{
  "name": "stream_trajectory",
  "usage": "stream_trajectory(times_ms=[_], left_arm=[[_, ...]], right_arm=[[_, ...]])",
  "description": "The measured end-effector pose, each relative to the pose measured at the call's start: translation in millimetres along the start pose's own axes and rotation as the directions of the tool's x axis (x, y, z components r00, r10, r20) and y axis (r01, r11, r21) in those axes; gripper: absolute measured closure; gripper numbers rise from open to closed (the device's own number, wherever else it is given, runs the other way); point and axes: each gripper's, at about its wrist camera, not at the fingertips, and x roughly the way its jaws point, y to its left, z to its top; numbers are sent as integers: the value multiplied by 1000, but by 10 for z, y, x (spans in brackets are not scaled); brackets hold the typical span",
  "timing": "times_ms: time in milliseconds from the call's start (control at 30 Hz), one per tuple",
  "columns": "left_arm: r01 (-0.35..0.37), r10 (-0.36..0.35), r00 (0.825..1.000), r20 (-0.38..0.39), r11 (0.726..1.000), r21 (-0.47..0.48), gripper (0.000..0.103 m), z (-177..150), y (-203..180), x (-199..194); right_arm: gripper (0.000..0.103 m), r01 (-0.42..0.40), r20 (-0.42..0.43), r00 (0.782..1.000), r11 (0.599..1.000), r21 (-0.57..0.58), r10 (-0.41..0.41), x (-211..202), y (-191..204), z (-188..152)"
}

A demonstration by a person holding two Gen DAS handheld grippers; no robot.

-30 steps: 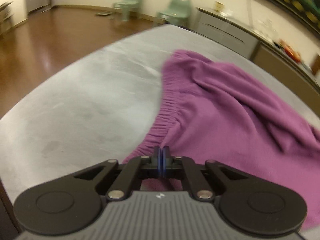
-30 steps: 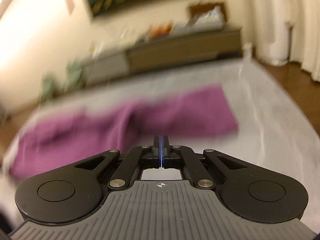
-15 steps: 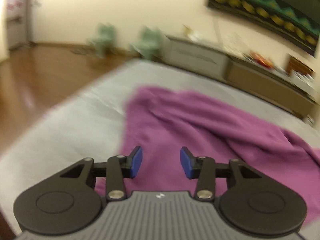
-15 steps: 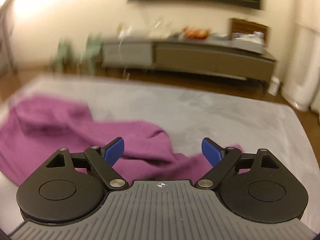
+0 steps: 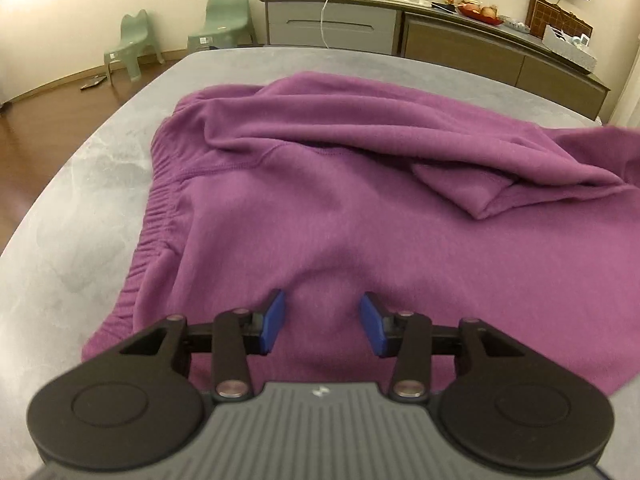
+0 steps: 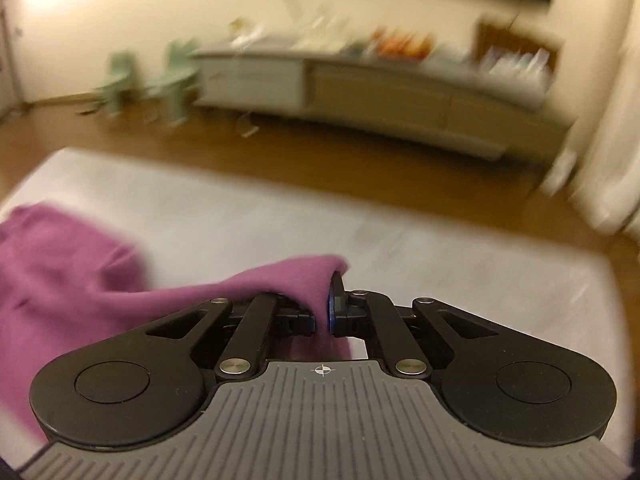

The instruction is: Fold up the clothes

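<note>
From the left wrist view, the purple pants [image 5: 320, 200] lie spread out on the grey tabletop [image 5: 100, 184]. The stretchy waistband [image 5: 160, 216] is at the left side, and one part is flopped over the rest near the right. The left gripper [image 5: 322, 322] hangs just above the cloth near its close edge. Its blue pads [image 5: 274, 320] are apart and opening a little more, and they are not pinching anything. I think it is parked there so it can grab or press the cloth for the next fold. Two green chairs [image 5: 180, 36] and a long cabinet [image 5: 420, 36] stand far behind. I cannot read any words or labels here.

From the right wrist view, the picture is blurry. The right gripper [image 6: 322, 312] has its jaws squeezed tight on a bunched end of the purple pants [image 6: 280, 280]. The cloth stretches away to the left, where the rest sits on the tabletop [image 6: 400, 248]. It seems to hold that end up so it can carry it over and make a fold. No writing is clear enough to read.
</note>
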Motion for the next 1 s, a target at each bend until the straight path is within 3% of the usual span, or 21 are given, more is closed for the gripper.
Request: stream_trajectory(times_ms=[33, 67, 100, 133, 200, 233, 267, 333, 467, 600, 633, 700, 800, 833, 900, 967, 1000], left_arm=[[3, -3, 1000, -1, 1000, -5, 59, 4, 14, 5], [10, -11, 1000, -4, 1000, -7, 60, 0, 21, -10], [20, -20, 1000, -6, 1000, -8, 60, -5, 23, -43], [30, -30, 1000, -9, 1000, -8, 60, -10, 26, -75], [49, -49, 999, 7, 999, -5, 60, 33, 50, -111], [52, -52, 998, 30, 999, -9, 60, 59, 61, -159], [62, -60, 997, 54, 998, -19, 60, 110, 80, -208], [79, -75, 992, 98, 996, -37, 59, 269, 142, -274], [22, -15, 988, 152, 999, -50, 56, 738, 329, -171], [-7, 20, 993, 114, 994, -113, 58, 1016, 690, 249], [-16, 28, 995, 95, 992, -122, 58, 1044, 769, 364], [-35, 41, 998, 48, 993, -109, 58, 1030, 878, 561], [-41, 42, 999, 16, 997, -72, 58, 989, 931, 659], [-41, 43, 999, 20, 998, -57, 58, 1002, 907, 645], [-35, 36, 999, 32, 999, -41, 58, 1012, 848, 599], [-28, 29, 999, 46, 999, -29, 58, 1016, 788, 552], [-24, 25, 998, 52, 999, -24, 58, 1018, 759, 529]], right_arm=[[94, 76, 10, 997, 997, -6, -76, 118, -11, 80], [80, 156, 5, 988, 988, -20, -155, 271, -18, 127], [52, 220, 3, 975, 975, -26, -220, 371, -39, 129], [40, 272, 1, 962, 962, -24, -272, 424, -74, 93], [32, 291, 27, 956, 955, 63, -293, 386, -185, -52], [23, 266, 24, 963, 959, 100, -269, 354, -227, -169], [21, 233, 10, 972, 965, 119, -236, 322, -264, -304], [21, 183, -25, 983, 977, 113, -181, 309, -265, -533], [20, 160, -63, 986, 986, 49, -157, 552, -145, -682], [21, 144, -110, 985, 986, 81, -135, 965, -79, -654], [29, 137, -148, 981, 987, 81, -124, 1150, -97, -634], [48, 125, -246, 963, 991, 43, -111, 1398, -183, -706], [48, 195, -277, 941, 981, -18, -193, 1317, -449, -847], [43, 235, -287, 928, 971, -41, -237, 1287, -523, -892], [35, 312, -304, 896, 946, -88, -323, 1226, -672, -981], [35, 395, -302, 852, 904, -164, -427, 1158, -647, -984], [40, 414, -261, 855, 894, -172, -447, 1072, -530, -933]])
